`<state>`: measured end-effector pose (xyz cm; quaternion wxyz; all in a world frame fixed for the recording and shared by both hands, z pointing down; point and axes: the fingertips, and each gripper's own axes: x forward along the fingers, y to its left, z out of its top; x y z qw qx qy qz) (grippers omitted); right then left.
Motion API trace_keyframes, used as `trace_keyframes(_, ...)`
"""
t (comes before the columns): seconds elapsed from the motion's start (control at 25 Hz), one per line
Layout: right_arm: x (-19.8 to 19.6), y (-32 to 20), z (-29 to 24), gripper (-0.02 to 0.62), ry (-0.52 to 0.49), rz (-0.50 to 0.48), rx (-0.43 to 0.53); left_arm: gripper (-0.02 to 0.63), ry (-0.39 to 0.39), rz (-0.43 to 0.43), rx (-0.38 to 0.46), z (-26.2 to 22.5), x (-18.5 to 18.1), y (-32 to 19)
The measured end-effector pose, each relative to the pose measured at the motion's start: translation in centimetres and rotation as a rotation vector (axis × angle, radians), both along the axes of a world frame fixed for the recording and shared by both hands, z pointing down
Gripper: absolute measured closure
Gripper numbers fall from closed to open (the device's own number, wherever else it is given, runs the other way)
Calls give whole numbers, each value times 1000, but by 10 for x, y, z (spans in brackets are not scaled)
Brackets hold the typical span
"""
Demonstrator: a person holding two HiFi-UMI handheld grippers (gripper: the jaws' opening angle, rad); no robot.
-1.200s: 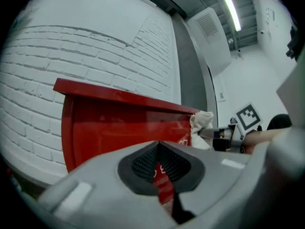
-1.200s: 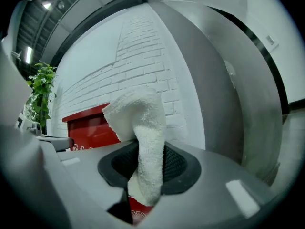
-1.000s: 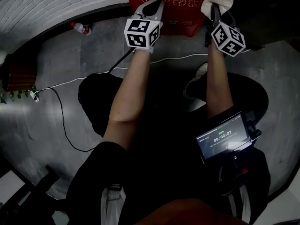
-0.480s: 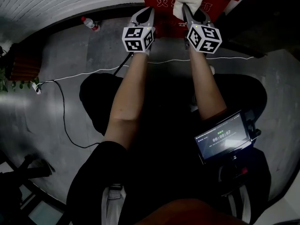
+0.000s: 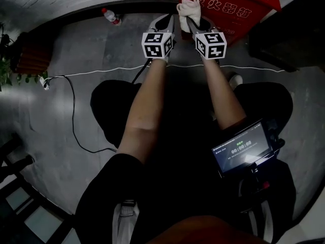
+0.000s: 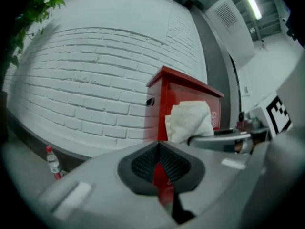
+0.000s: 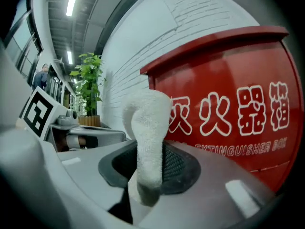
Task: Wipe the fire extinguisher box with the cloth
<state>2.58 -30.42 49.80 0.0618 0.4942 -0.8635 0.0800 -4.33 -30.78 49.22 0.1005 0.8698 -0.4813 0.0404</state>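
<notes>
The red fire extinguisher box (image 5: 229, 4) with white characters stands against the white brick wall; it fills the right gripper view (image 7: 228, 109) and shows behind the cloth in the left gripper view (image 6: 183, 104). My right gripper (image 5: 189, 15) is shut on a white cloth (image 5: 189, 7), which bulges out past its jaws (image 7: 147, 142) at the box's left front edge. The cloth (image 6: 189, 122) also shows from the left gripper view. My left gripper (image 5: 166, 20) is just left of the right one, jaws shut with nothing between them.
A plastic bottle with a red label (image 5: 110, 16) stands on the grey floor by the wall. A white cable (image 5: 101, 71) runs across the floor. A potted plant (image 5: 6, 70) is at the far left. A screen device (image 5: 242, 149) hangs at the person's waist.
Both grippers have shifted left relative to the box; the cloth has travelled from the box's right part across its front to its left edge.
</notes>
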Motion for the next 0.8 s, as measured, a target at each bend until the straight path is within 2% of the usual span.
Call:
trace_keyframes(0.2, -2, 4, 27, 485, 11, -12, -63, 604, -5, -1, -20, 4, -1, 7)
trace_keyframes(0.52, 34, -4, 28, 485, -24, 145, -96, 604, -16, 74, -22, 3, 19, 16)
trace_keyframes(0.8, 62, 0, 25, 483, -29, 204, -79, 604, -9, 128, 21, -7, 48, 15)
